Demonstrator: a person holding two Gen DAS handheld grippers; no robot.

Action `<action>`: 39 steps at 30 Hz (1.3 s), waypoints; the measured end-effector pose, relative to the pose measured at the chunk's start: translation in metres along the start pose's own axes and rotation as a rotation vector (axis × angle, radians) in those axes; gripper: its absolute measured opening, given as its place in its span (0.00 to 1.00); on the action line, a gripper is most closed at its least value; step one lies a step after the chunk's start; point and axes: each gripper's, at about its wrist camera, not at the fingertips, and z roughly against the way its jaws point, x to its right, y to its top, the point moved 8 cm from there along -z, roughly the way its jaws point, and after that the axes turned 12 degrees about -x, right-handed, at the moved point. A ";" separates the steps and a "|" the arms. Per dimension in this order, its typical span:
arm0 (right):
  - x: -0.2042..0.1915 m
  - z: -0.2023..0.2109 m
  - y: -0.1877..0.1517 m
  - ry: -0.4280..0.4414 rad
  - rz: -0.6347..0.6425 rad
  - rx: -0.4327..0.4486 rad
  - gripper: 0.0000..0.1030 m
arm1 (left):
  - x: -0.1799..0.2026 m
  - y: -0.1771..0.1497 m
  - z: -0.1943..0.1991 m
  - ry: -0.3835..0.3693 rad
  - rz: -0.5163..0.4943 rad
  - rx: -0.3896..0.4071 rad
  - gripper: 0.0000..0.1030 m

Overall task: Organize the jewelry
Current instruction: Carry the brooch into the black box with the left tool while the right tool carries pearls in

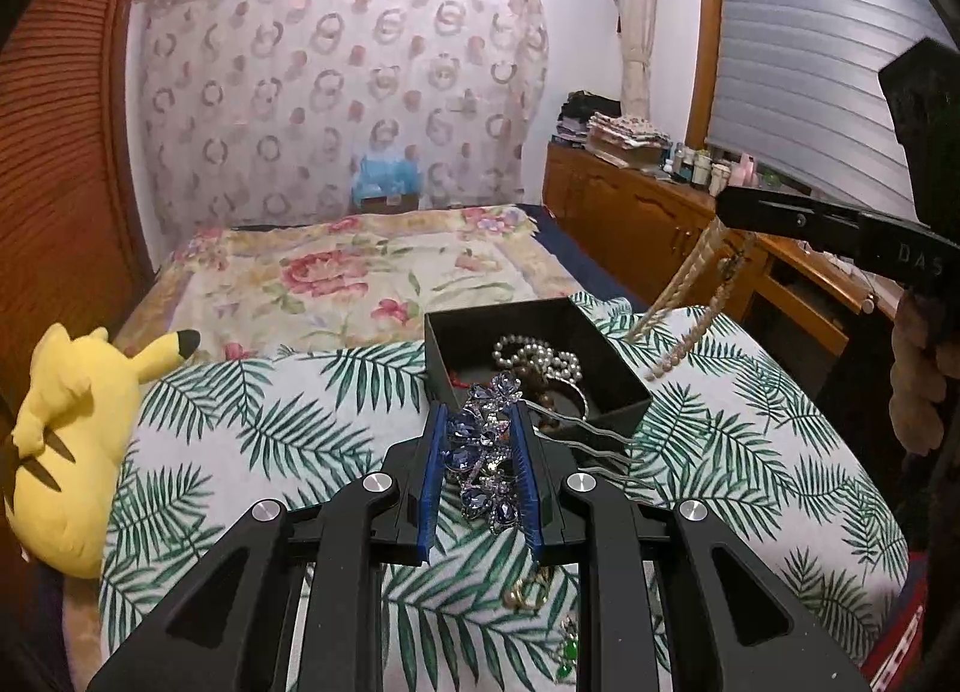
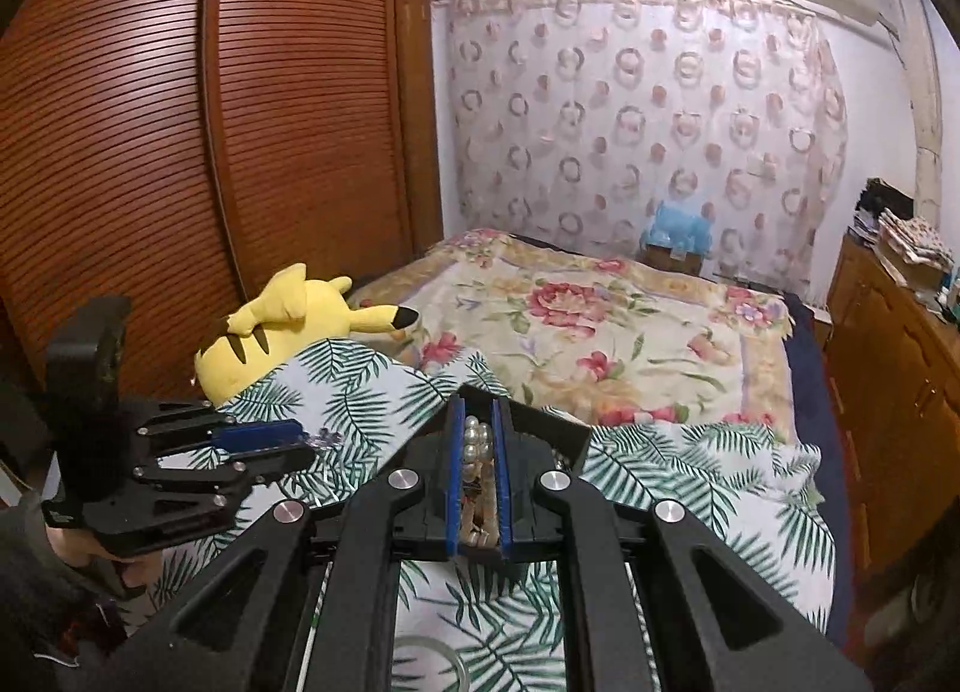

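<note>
We grip the blue crystal hairpin point(image 1: 489, 452) in the left gripper point(image 1: 483, 473) just before the black box point(image 1: 528, 356); the right gripper point(image 1: 729, 206) dangles a pearl necklace point(image 1: 684, 296).

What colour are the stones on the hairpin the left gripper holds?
Blue-violet stones with small clear crystals on the hairpin, seen best in the left wrist view.

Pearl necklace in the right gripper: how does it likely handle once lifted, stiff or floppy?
Probably floppy: the pearl necklace hangs in slack strands from the right gripper beside the black box. It may swing or snag, since the loose ends dangle freely. The round beads look smooth, so some slip between the pads seems possible.
</note>
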 end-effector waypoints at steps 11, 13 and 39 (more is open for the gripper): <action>0.006 -0.041 0.021 0.041 0.015 -0.022 0.10 | -0.012 0.022 -0.020 0.001 -0.001 -0.015 0.19; 0.008 -0.050 0.021 0.051 0.011 -0.032 0.10 | -0.013 0.027 -0.023 -0.001 0.001 -0.015 0.19; 0.058 -0.092 -0.065 -0.022 -0.087 -0.183 0.12 | -0.004 0.065 -0.097 -0.001 -0.076 -0.095 0.19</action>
